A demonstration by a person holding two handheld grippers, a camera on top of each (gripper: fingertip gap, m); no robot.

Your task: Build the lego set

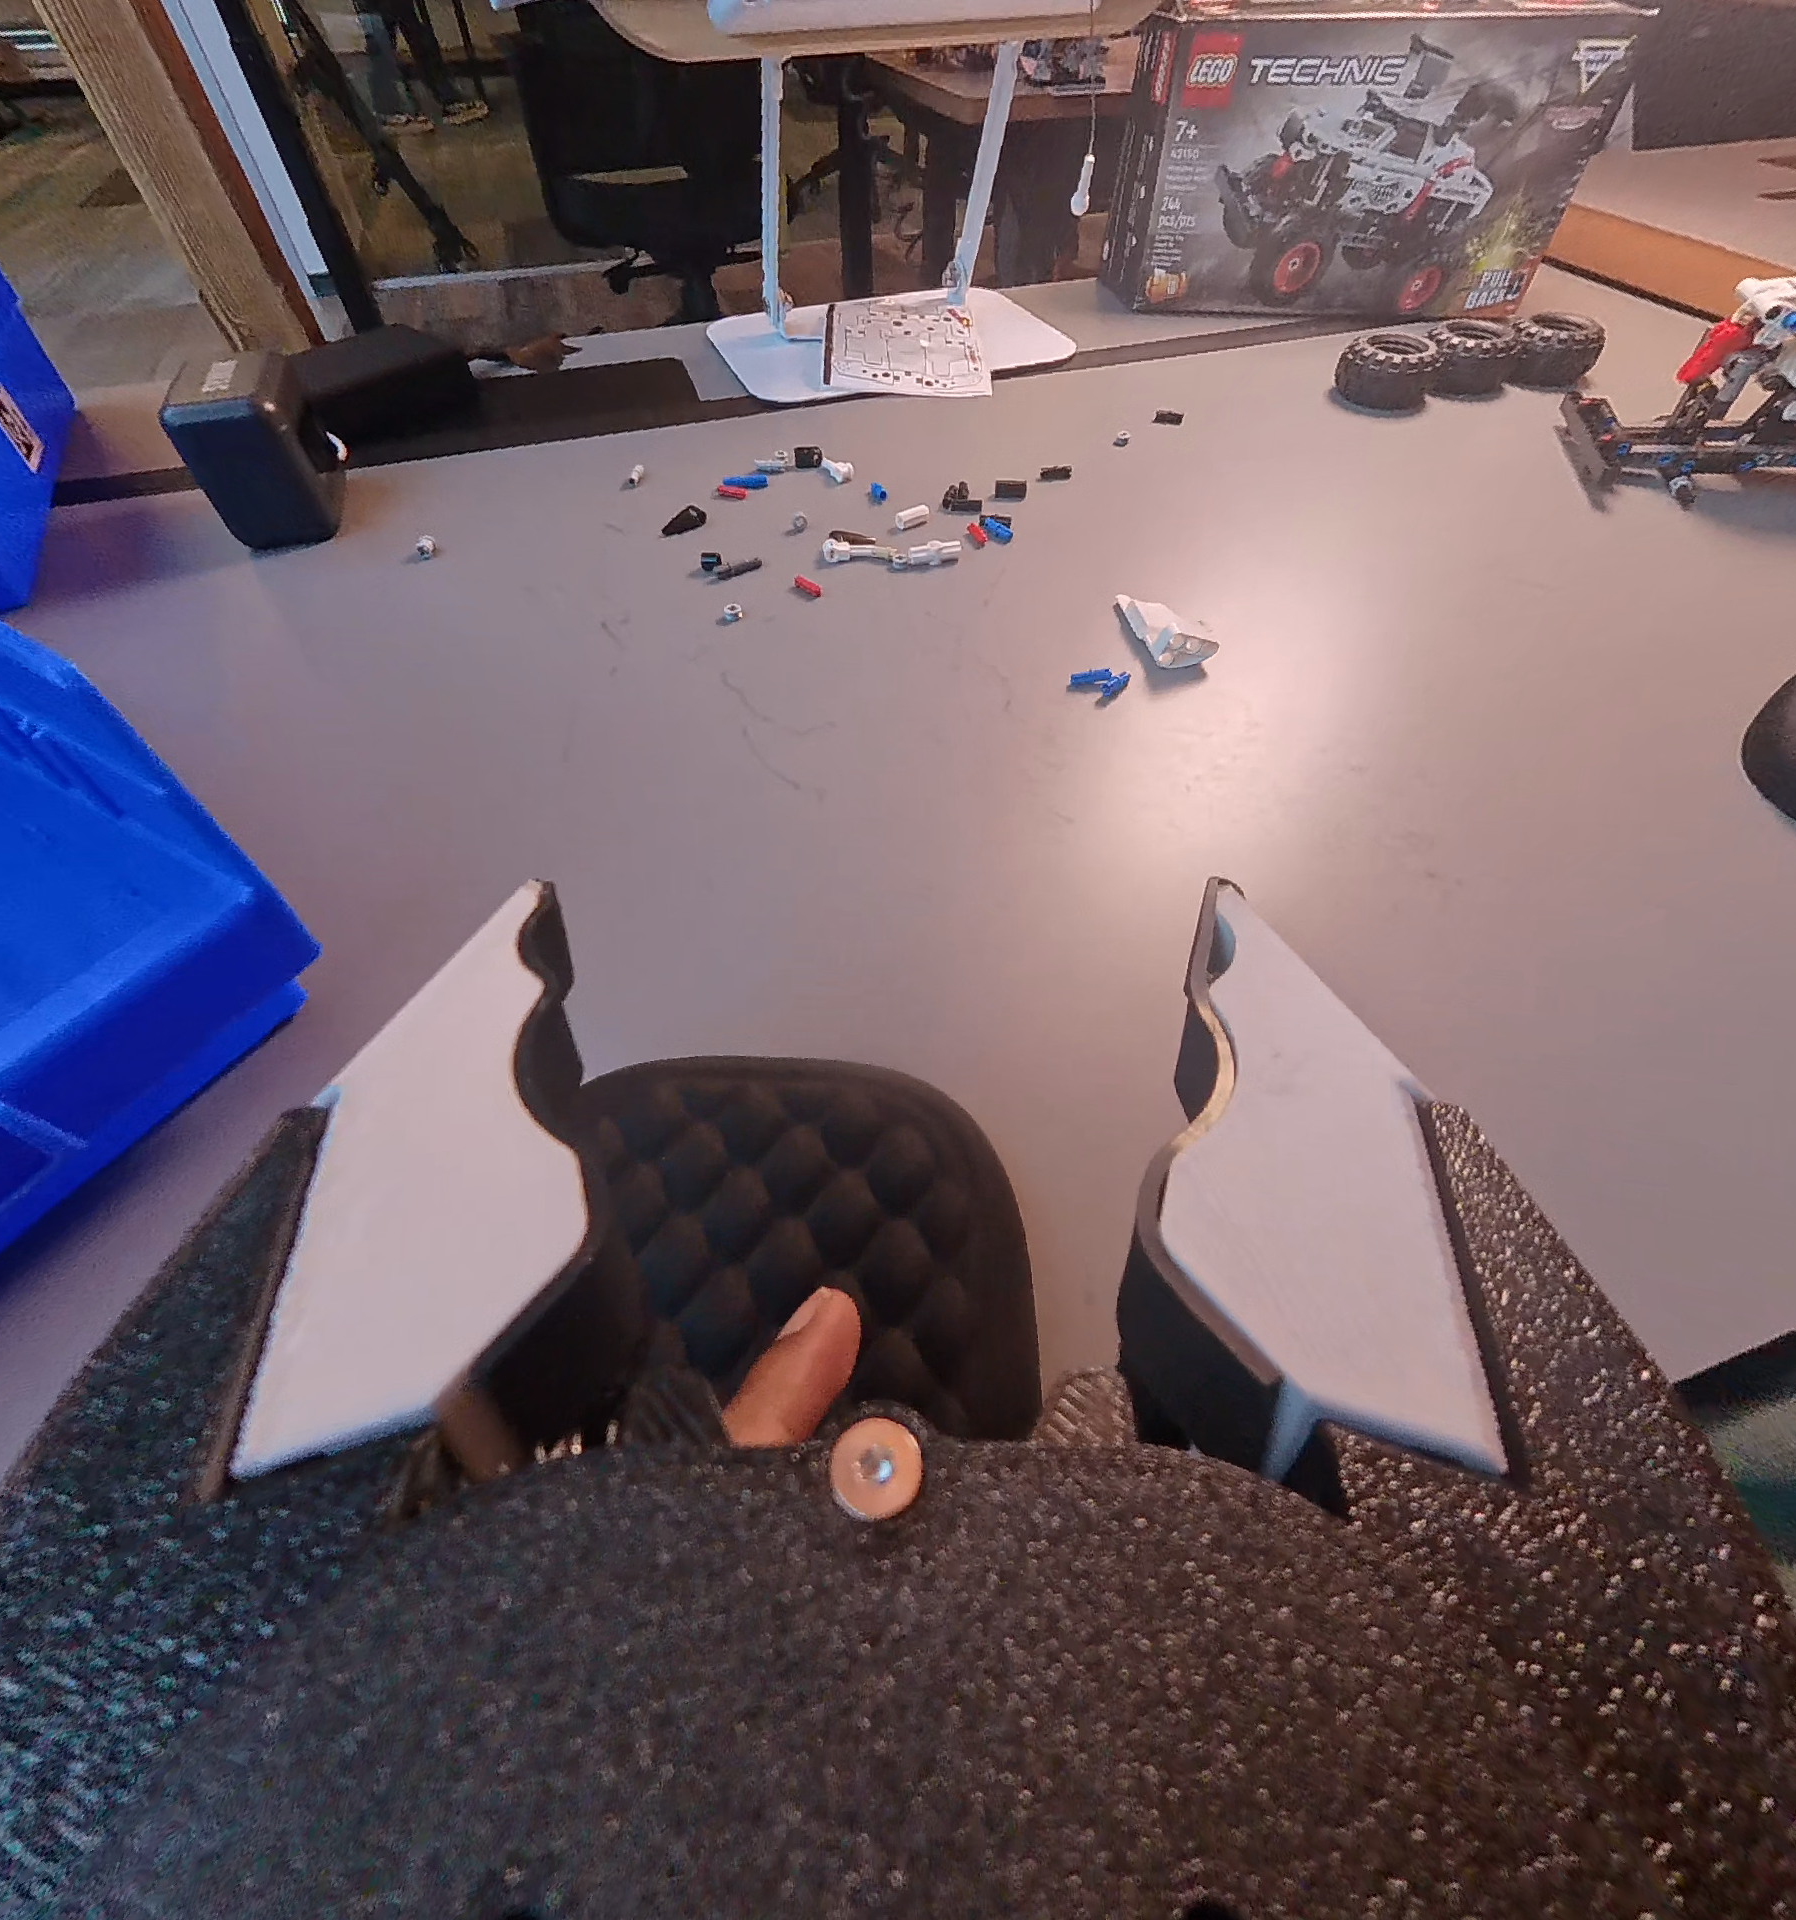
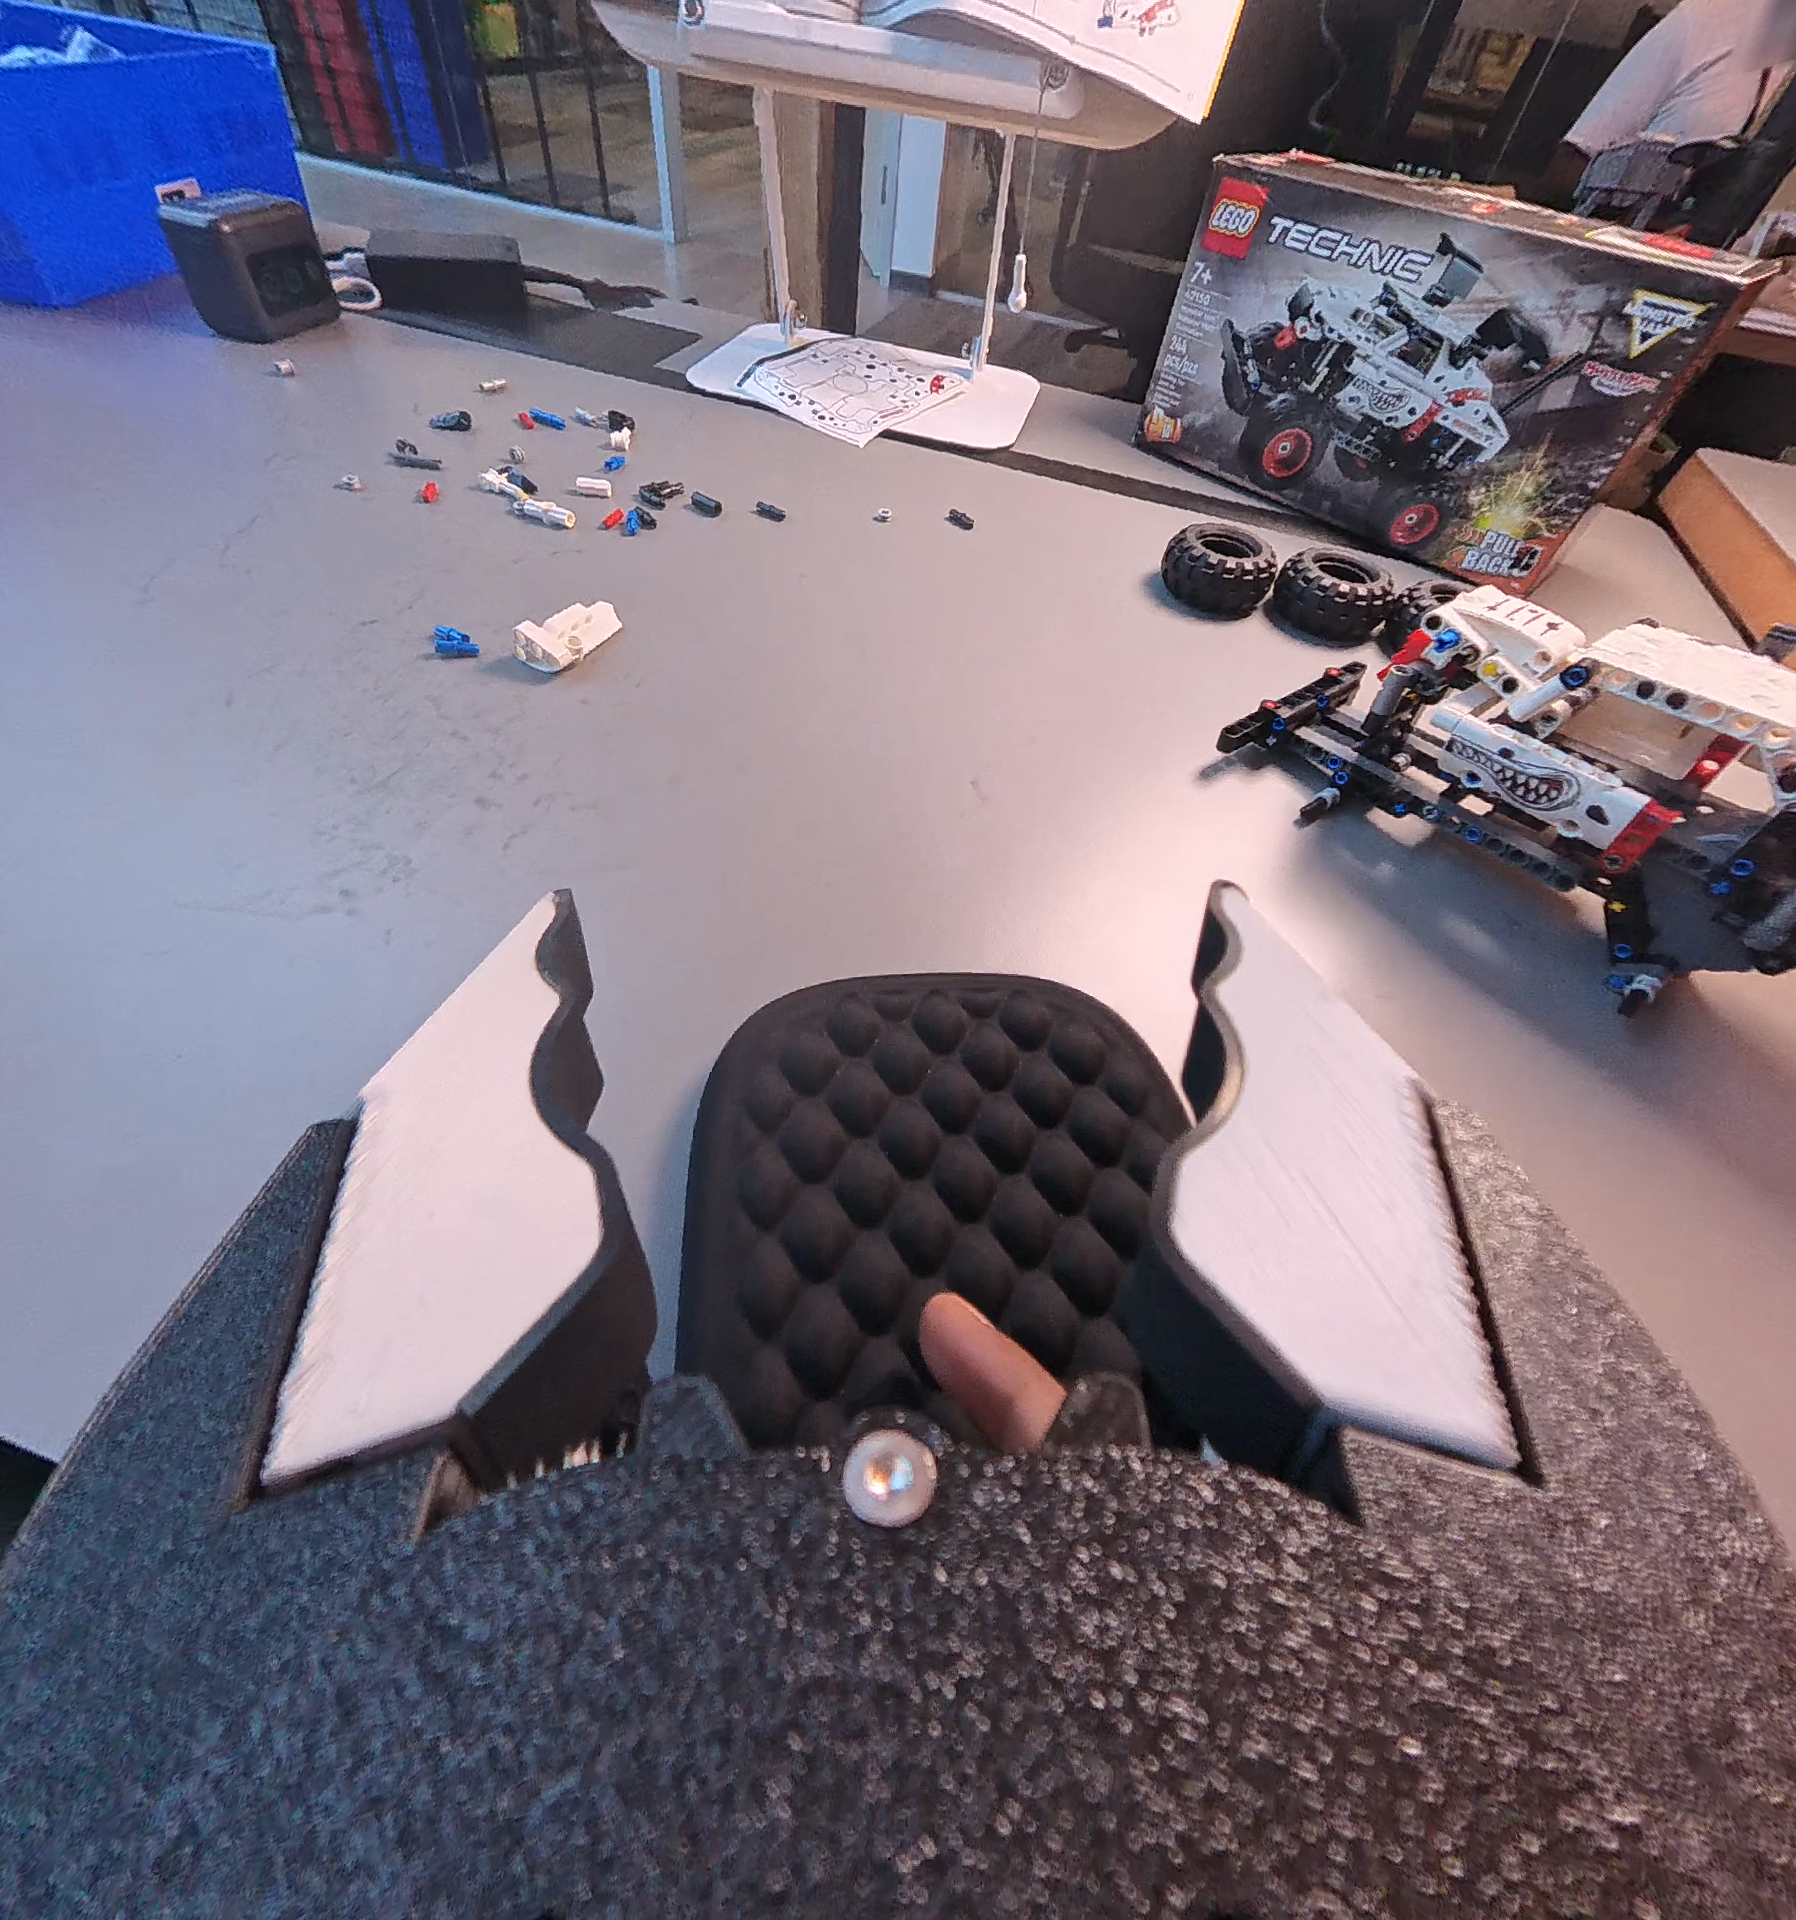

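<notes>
resting low over the grey tabletop (image 1: pixel 873 810), the left gripper (image 1: pixel 878 914) is seen with its fingers (image 1: pixel 426 1174) spread wide apart and nothing held between them; a quilted black pad (image 1: pixel 811 1195) lies beneath, and a fingertip is visible at the gripper's base. blue bins (image 1: pixel 63 935) are found at the far left of that view. farther ahead, small loose lego pieces (image 1: pixel 852 520) are scattered in a cluster, with a white angled piece (image 1: pixel 1169 639) and blue pins (image 1: pixel 1100 681) just beside it, nearer the gripper. an instruction sheet (image 1: pixel 904 348) is laid on a white stand base at the far edge. to the right, the right gripper (image 2: pixel 889 920) is likewise held low and level, fingers (image 2: pixel 458 1195) wide apart and empty, over a second quilted pad (image 2: pixel 935 1143). black tyres (image 2: pixel 1278 577) are lined up before the set's box (image 2: pixel 1434 364), and the partly built truck (image 2: pixel 1600 769) is set on the tabletop at right, well apart from both grippers.
</notes>
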